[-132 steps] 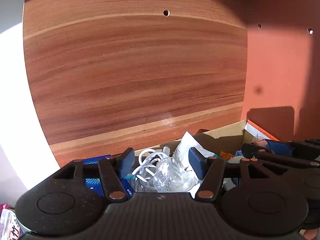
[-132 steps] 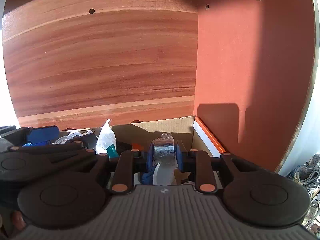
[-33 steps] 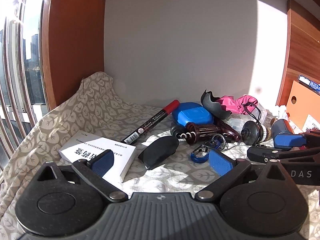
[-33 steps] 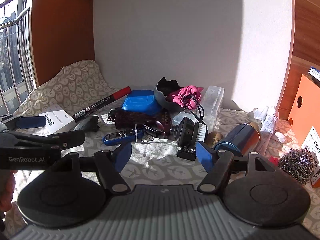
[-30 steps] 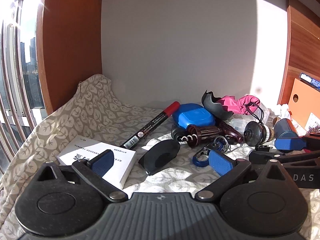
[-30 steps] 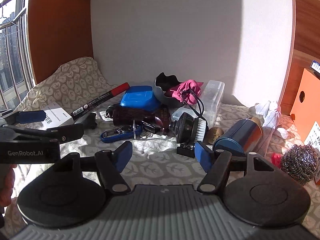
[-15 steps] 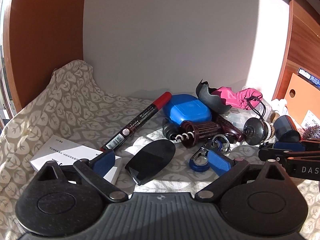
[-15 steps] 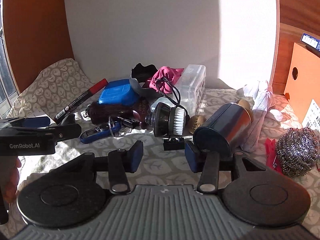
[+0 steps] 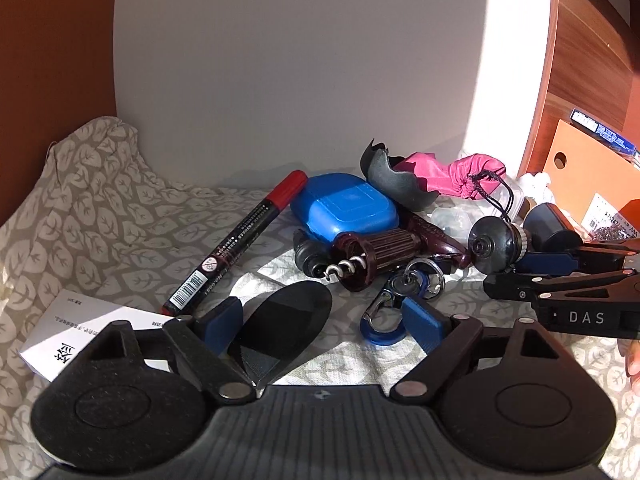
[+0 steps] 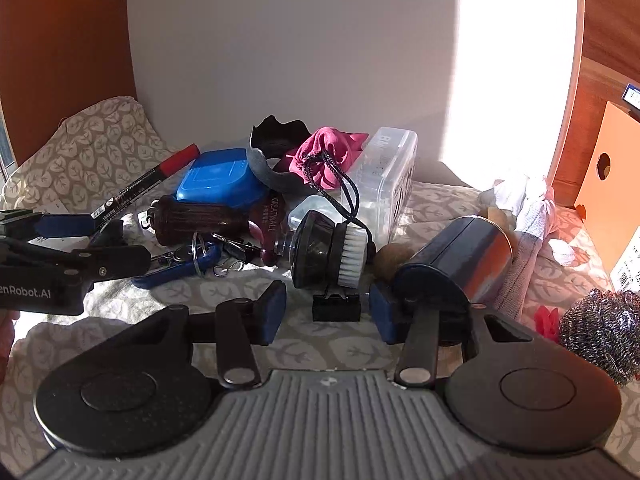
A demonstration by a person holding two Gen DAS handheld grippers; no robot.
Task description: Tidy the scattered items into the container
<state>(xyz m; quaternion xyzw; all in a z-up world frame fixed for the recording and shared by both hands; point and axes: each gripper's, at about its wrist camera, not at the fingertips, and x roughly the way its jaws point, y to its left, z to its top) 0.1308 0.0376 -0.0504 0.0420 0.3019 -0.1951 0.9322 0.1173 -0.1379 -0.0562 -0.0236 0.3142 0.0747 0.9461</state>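
Note:
My left gripper (image 9: 322, 320) is open, its jaws either side of a flat black oval piece (image 9: 282, 326) on the leaf-print cloth (image 9: 100, 216). Beyond lie a blue carabiner with keys (image 9: 384, 316), a corkscrew (image 9: 376, 260), a red-capped marker (image 9: 240, 240) and a blue case (image 9: 344, 206). My right gripper (image 10: 328, 314) is open, low over the cloth, with a black binder clip (image 10: 337, 307) between its fingertips. A round brush (image 10: 332, 254) and a dark blue cylinder (image 10: 452, 268) lie just past it. The orange cardboard box (image 10: 612, 184) stands at the right.
A pink drawstring pouch (image 10: 328, 156), a clear plastic box (image 10: 390, 184), a white cloth (image 10: 528, 208) and a steel scourer (image 10: 596, 332) lie among the pile. A white booklet (image 9: 80, 328) lies at the left. A white wall stands behind, wood panels at both sides.
Both grippers left the box, where the right let go of a small item, and came over the pile. Since half a second ago both have moved closer and lower.

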